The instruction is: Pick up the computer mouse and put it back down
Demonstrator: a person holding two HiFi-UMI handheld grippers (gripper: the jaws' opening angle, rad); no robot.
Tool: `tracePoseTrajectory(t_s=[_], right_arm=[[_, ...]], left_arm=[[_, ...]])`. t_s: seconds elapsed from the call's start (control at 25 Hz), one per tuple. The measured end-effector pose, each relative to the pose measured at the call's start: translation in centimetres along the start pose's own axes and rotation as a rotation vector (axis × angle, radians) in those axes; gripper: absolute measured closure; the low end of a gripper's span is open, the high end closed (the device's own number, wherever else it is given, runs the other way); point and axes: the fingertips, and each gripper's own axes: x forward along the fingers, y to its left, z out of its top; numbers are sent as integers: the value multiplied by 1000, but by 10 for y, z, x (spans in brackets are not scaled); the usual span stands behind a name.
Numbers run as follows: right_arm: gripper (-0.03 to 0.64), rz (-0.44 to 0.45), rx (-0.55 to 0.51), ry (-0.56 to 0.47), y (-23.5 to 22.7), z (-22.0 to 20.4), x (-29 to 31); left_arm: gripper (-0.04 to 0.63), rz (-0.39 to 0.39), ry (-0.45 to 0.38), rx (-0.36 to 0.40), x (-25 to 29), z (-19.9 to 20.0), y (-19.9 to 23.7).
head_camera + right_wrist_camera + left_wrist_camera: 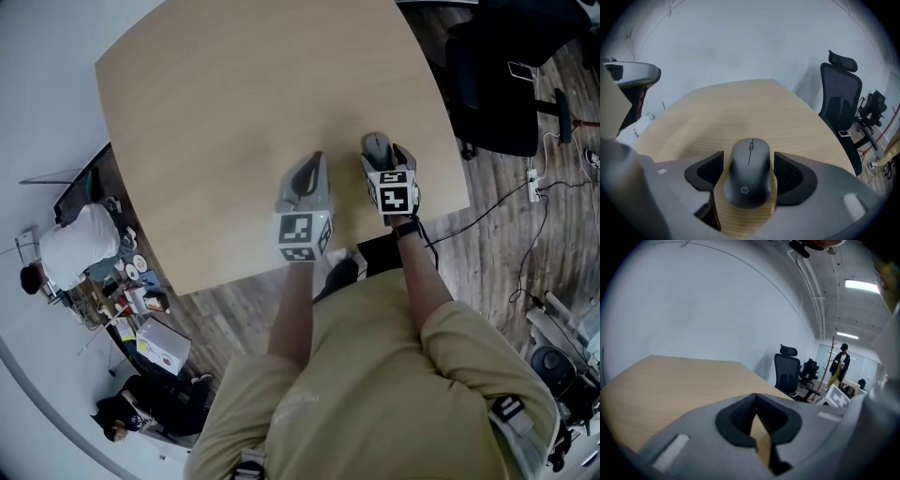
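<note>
A dark grey computer mouse [375,142] lies flat on the light wooden table [234,94], near its right front edge. My right gripper [379,156] is lowered over it and tilted downward. In the right gripper view the mouse [750,171] sits on the wood between the two black pads [708,172], with narrow slivers of space at its sides, so the gripper is open. My left gripper [314,161] hovers over bare table a little to the left of the mouse. Its fingers [740,416] meet at the tips with nothing between them, so it is shut.
A black office chair [497,84] stands off the table's right side, also seen as the chair [839,98] beyond the table's far corner. Cables [534,187] run over the wood floor at right. A seated person [70,248] and cluttered desks are at the lower left.
</note>
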Motion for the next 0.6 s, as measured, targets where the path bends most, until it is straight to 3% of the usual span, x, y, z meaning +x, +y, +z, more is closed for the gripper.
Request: tracePoseTrajectory(t_s=[0.4, 0.6], right_arm=[[319, -37, 50, 50, -6, -13, 5], [319, -16, 64, 3, 8, -17, -10]], left_arm=[[594, 24, -8, 6, -22, 4, -1], [594, 37, -36, 12, -48, 13, -1]])
